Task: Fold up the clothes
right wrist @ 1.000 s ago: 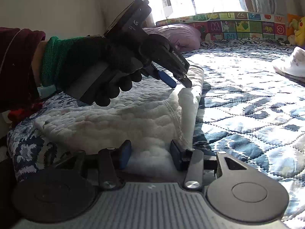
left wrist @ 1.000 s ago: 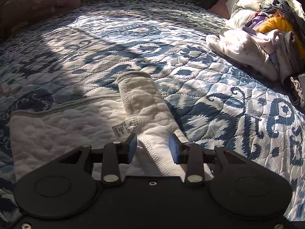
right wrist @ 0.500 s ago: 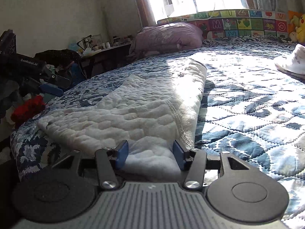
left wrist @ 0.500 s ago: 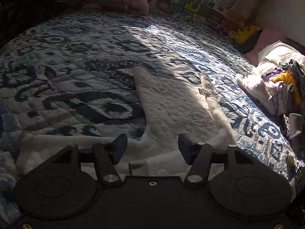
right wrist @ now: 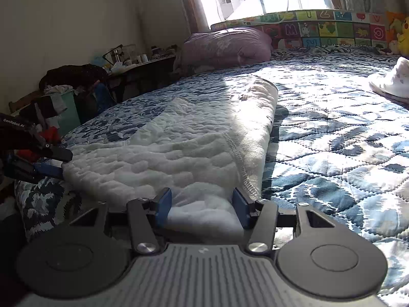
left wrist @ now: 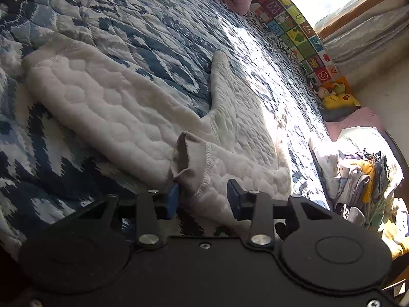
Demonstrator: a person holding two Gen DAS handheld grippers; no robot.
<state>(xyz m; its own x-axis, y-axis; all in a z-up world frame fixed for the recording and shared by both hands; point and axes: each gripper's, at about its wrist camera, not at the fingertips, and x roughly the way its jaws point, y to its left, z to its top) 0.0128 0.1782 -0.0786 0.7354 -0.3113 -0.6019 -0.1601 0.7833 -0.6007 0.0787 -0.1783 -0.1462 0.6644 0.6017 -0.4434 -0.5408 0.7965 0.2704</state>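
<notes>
A white quilted garment (left wrist: 143, 107) lies spread on the blue patterned bedspread (left wrist: 143, 20), one sleeve stretched to the left and its far part in sunlight. My left gripper (left wrist: 203, 197) is open and low over the near edge, with a turned-up cuff (left wrist: 190, 158) of the garment between its blue pads. In the right wrist view the same garment (right wrist: 184, 151) runs away from me. My right gripper (right wrist: 202, 206) is open, its fingers on either side of the near end of the cloth. The left gripper (right wrist: 59, 163) shows at the garment's left corner.
A pile of mixed clothes (left wrist: 363, 174) sits at the right of the bed, near a yellow plush toy (left wrist: 337, 98). A pink pillow (right wrist: 227, 46) and an alphabet mat (right wrist: 327, 29) line the far side. A cluttered desk (right wrist: 127, 61) stands left of the bed.
The left gripper has swung from above the middle of the garment down to its near left corner, by the cuff. The right gripper has barely moved and stays open.
</notes>
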